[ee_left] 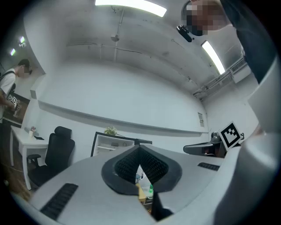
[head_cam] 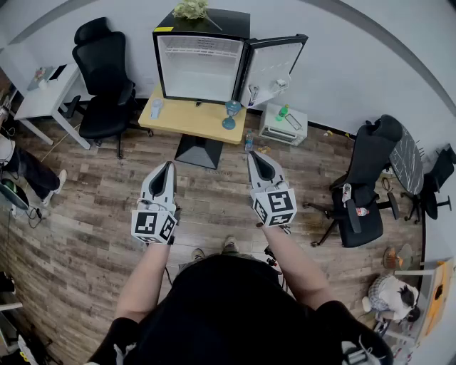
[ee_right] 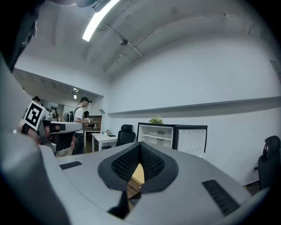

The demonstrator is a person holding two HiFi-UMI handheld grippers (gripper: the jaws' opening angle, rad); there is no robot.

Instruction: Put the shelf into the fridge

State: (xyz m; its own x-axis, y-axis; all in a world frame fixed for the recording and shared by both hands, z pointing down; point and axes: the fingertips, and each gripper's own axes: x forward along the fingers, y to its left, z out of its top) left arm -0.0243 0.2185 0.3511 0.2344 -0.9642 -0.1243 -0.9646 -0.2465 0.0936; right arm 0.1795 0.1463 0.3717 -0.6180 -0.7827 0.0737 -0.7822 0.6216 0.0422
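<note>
The room was an office with a brown wood-plank floor and plain white walls. Against the far wall stood a small yellow wooden table on a black pedestal. On it stood a black mini fridge with a white interior, its door swung wide to the right, most likely so the cavity could be reached from the front. A small green potted plant sat on top, and a black office chair stood just beside the table on the left.

The person stood well back from the table, forearms stretched forward. The left gripper and the right gripper were held side by side over the floor, both aimed at the fridge. Each had its jaws pressed together with nothing between them. That looked like a carrying posture for the approach rather than a reach.

One thin white shelf lay across the fridge interior in the right gripper view, well apart from both grippers. No loose shelf could be picked out on the table or the floor, so I could not tell whether a second one waited elsewhere.
</note>
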